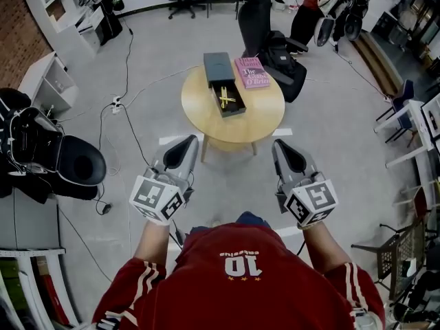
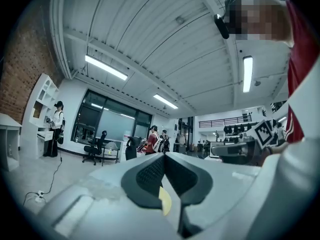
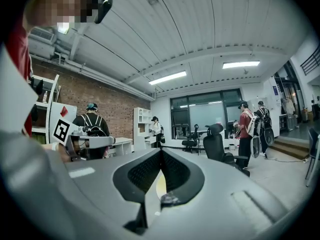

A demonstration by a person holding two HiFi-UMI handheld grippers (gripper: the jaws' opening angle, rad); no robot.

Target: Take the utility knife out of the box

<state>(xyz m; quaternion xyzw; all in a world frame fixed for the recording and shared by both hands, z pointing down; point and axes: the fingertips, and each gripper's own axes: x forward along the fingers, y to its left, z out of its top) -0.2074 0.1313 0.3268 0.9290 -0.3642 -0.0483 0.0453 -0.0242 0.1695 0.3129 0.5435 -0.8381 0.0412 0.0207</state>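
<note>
Lying in the open dark box (image 1: 218, 71) toward the round wooden bench's (image 1: 265, 126) far edge, the yellow utility knife (image 1: 225, 101) is untaken; left tongs (image 1: 190, 141) and right tongs (image 1: 279, 145) (both closed together, empty) hang well short.

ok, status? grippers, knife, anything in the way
Left gripper and right gripper both shut, empty, short of the table. Utility knife lying in the open box, untouched. Book beside the box, not blocking.

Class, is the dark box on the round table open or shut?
Open: the box shows its inside from above, with the yellow utility knife lying in it.
</note>
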